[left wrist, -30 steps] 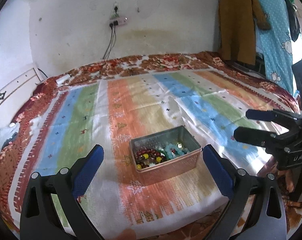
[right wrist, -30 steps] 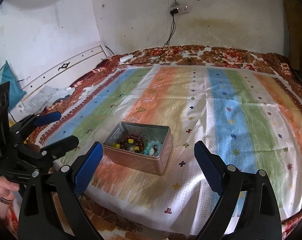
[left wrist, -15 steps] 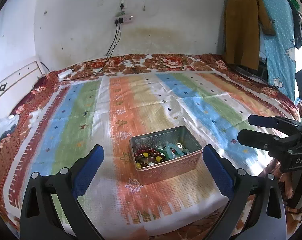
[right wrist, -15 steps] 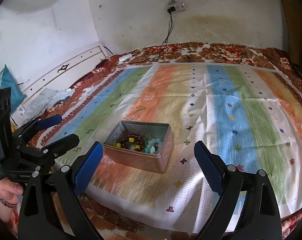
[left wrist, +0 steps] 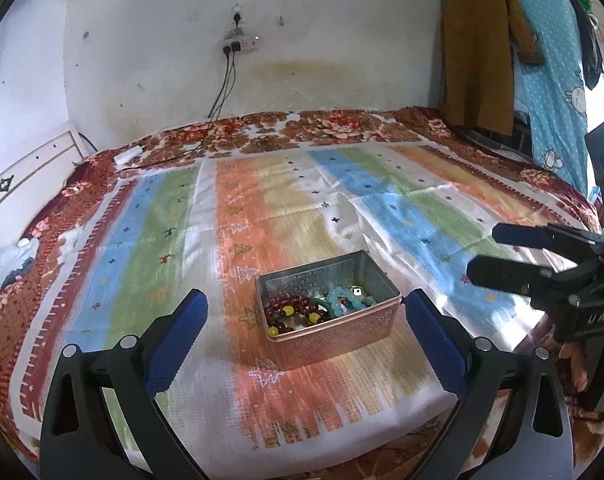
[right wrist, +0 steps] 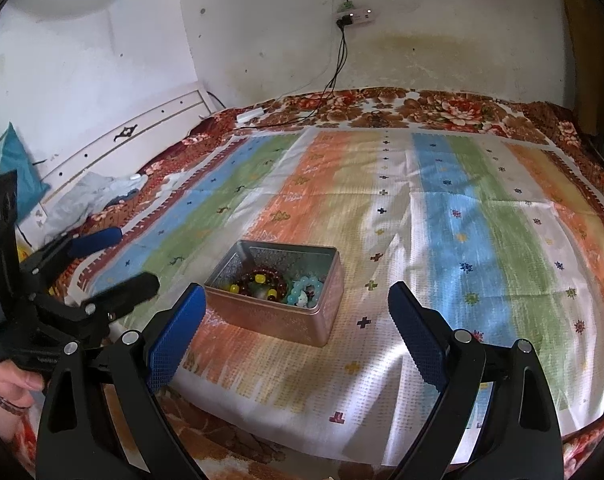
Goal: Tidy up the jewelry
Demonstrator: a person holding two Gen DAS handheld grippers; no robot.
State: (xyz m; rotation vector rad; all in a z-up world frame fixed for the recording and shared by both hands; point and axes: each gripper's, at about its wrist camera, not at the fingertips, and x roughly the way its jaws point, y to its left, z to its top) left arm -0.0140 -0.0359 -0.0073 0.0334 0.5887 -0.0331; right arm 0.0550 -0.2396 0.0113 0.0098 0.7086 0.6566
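An open rose-gold metal tin (left wrist: 333,332) sits on the striped cloth (left wrist: 282,208) near the bed's front edge; it also shows in the right wrist view (right wrist: 286,320). Inside lie a dark red bracelet with yellow beads (left wrist: 292,314) and a pale blue bead bracelet (left wrist: 343,296). My left gripper (left wrist: 303,312) is open and empty, above and in front of the tin. My right gripper (right wrist: 296,310) is open and empty, held back from the tin. The right gripper also shows at the left view's right edge (left wrist: 501,254); the left one shows at the right view's left edge (right wrist: 114,260).
A floral bedspread (right wrist: 441,106) lies under the cloth. A white headboard (right wrist: 134,132) stands at the left. A power strip with cables (left wrist: 238,46) hangs on the far wall. Clothes (left wrist: 501,40) hang at the right. Crumpled cloth (right wrist: 98,196) lies by the headboard.
Both wrist views have tilted up slightly, showing more of the wall. The tin and bracelets have not moved. Both grippers stay open.
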